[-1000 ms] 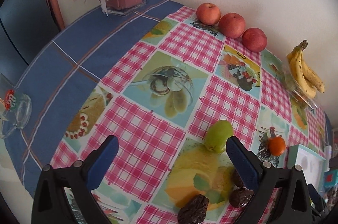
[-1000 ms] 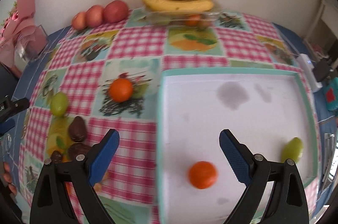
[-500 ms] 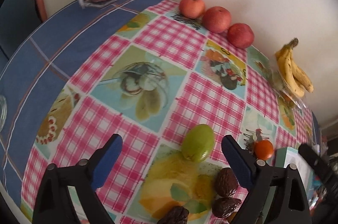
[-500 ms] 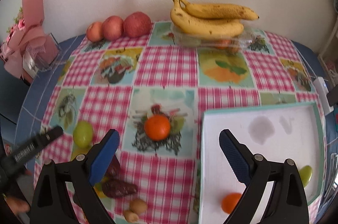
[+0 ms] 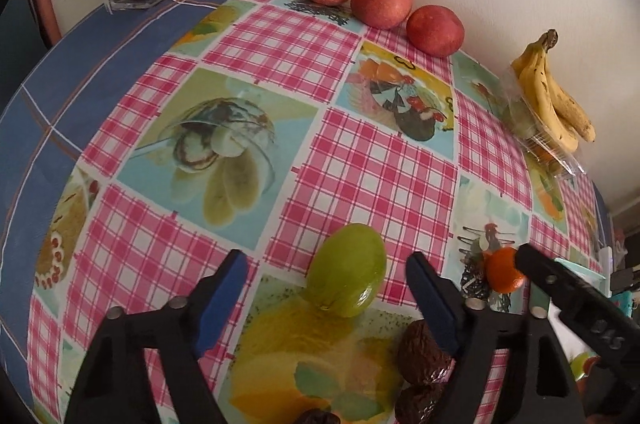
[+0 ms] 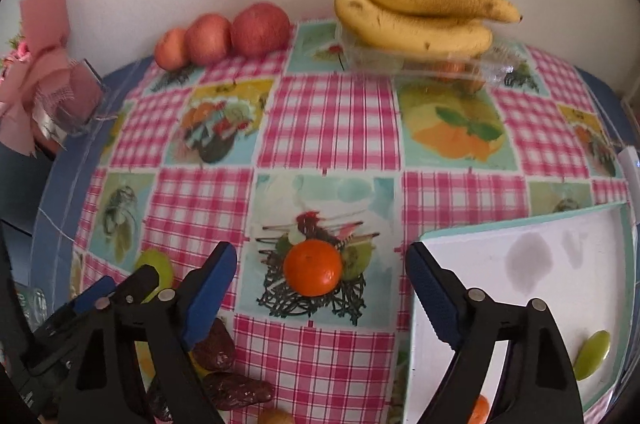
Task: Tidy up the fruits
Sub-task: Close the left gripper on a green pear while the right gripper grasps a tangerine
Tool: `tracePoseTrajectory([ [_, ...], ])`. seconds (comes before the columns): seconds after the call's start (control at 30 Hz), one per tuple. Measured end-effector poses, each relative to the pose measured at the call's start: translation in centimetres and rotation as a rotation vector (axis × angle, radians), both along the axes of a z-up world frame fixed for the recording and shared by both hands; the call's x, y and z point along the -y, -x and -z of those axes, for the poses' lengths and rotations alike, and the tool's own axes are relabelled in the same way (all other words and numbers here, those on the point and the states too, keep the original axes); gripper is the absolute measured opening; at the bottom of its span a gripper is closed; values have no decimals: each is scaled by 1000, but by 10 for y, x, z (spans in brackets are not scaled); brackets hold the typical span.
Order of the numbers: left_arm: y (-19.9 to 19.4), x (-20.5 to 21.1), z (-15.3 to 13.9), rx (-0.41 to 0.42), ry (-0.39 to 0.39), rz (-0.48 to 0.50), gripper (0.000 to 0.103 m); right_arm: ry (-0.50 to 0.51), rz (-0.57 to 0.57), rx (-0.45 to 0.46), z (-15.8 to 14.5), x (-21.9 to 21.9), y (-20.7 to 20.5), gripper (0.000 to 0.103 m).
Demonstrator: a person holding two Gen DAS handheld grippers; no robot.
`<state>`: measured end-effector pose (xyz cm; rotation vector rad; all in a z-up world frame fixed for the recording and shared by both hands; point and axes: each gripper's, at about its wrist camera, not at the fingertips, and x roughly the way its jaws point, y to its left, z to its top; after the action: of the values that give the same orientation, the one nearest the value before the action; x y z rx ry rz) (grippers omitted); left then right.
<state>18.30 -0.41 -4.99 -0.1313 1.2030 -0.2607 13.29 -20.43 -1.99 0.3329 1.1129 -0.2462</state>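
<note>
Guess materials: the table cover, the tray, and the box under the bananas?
Table cover: looks like wipe-clean oilcloth or vinyl, printed checks and fruit pictures, with a slight sheen and lying flat; could be coated fabric.
Tray: seems rigid plastic, matte white floor with a teal rim; grey stains sit on its surface.
Box under the bananas: thin clear plastic, glossy, with contents visible through it.

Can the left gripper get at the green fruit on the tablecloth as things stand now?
Probably yes. The green fruit lies between the left gripper's closing fingers, not yet touched, with nothing over it. The dark dates lie nearer the camera, beside the right finger, not in the way.
</note>
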Motion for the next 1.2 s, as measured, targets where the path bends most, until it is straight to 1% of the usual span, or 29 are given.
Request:
tracePoseTrajectory([
  [0.07,0,1,1,0,1,5,78,-9,0,-12,7,-1,-2,79],
  [0.1,0,2,1,-1,4,8,76,-10,-5,-22,11,-2,-4,72],
  [0.17,-1,3,2,-3,5,11,73,-9,-10,-44,19,-4,-6,70],
  [0.2,-2,3,3,-6,5,10,69,-11,-10,-49,21,-4,-7,69],
  [0.4,-2,4,6,-33,36,17,53,-22,-13,-71,32,-6,-9,50],
  [0.47,-1,6,5,-34,44,24,47,-23,-12,-72,33,-6,-8,47],
  [0.5,-1,6,5,-35,45,27,45,-26,-11,-72,33,-5,-9,45],
  [0.57,-1,7,5,-36,42,27,45,-34,-14,-70,33,-5,-9,42],
  [0.73,-2,6,3,-44,42,27,45,-41,-15,-65,32,-6,-10,41],
  [0.87,2,6,-9,-24,43,37,45,-51,-11,-53,29,-4,-5,40],
  [1.1,13,6,-36,15,50,52,45,-65,9,11,6,1,13,40],
  [1.2,18,6,-41,8,67,58,45,-55,21,45,-6,3,27,40],
])
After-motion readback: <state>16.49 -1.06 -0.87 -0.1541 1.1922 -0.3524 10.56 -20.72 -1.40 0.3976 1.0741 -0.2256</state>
